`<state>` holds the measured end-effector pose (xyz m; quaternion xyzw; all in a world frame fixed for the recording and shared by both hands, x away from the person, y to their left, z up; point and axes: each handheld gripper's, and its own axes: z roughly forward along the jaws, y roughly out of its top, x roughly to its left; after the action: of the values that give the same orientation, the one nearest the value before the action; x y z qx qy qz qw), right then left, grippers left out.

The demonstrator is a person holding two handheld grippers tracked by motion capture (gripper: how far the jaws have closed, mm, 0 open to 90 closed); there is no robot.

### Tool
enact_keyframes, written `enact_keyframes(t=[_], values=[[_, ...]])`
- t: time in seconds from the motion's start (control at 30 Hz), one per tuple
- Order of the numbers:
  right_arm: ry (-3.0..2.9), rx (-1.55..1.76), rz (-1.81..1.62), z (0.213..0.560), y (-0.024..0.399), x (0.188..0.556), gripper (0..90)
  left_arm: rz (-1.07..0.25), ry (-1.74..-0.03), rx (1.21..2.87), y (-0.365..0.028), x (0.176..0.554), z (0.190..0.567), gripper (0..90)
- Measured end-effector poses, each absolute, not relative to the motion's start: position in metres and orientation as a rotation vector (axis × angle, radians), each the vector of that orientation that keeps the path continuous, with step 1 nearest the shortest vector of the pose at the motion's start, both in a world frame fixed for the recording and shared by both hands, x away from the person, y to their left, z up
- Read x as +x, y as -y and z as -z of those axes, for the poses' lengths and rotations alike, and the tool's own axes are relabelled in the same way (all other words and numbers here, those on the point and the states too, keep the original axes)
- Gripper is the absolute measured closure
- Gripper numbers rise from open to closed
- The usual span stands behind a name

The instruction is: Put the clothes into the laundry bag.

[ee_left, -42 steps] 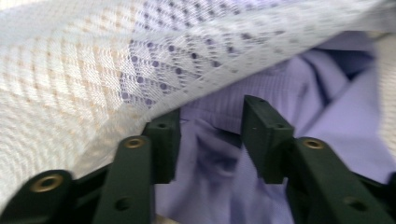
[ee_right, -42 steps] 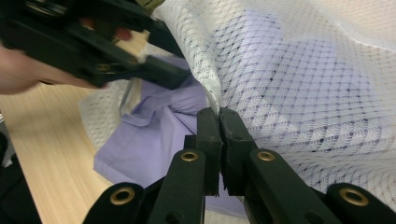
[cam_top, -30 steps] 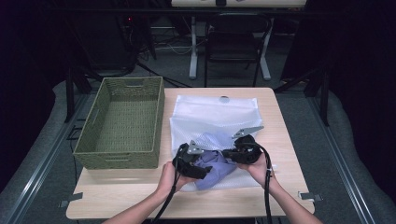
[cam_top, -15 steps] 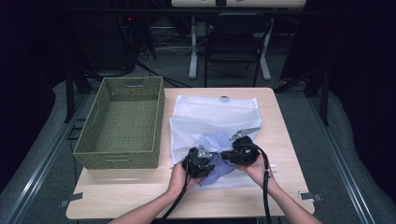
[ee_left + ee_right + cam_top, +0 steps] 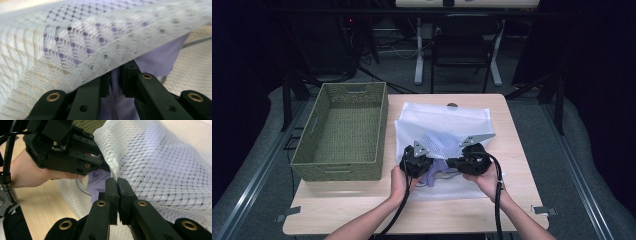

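Since a second ago the left gripper (image 5: 421, 156) has slid rightward toward the right gripper (image 5: 455, 162), and its jaws have just been closing; they now pinch a fold of the lavender cloth (image 5: 152, 60), which hangs between them under the lifted edge of the white mesh bag (image 5: 447, 120). The right gripper, jaws pressed together, clamps the bag's rim (image 5: 113, 176) and holds it raised just above and beside the left one. The bag is see-through netting, diamond-patterned, with the cloth showing purple through it; most of the cloth lies inside, close ahead of both grippers. The mesh drapes over the left jaws and hides part of the cloth. A green woven basket (image 5: 312, 131) stands well to the left gripper's outer side on the wooden table (image 5: 512, 210).
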<state>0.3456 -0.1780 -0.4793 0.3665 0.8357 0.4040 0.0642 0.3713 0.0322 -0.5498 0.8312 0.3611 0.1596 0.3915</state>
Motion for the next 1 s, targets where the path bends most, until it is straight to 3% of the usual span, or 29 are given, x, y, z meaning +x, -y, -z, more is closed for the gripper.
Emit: enact_keyframes(t=[0.17,0.53,0.8,1.0], values=[[-2.562,1.133,-1.143,0.496,0.178,0.351,88.0,-0.371,-0.913,2.174,-0.030,0.372,0.562,74.0],[-2.553,1.143,-1.148,0.495,0.183,0.351,88.0,-0.268,-0.891,2.196,-0.037,0.359,0.543,41.2],[-2.550,1.143,-1.150,0.494,0.183,0.352,88.0,-0.259,-0.836,2.184,-0.041,0.336,0.528,30.8],[-2.558,1.144,-1.144,0.495,0.181,0.352,87.9,-0.244,-0.816,2.261,-0.025,0.335,0.549,30.7]])
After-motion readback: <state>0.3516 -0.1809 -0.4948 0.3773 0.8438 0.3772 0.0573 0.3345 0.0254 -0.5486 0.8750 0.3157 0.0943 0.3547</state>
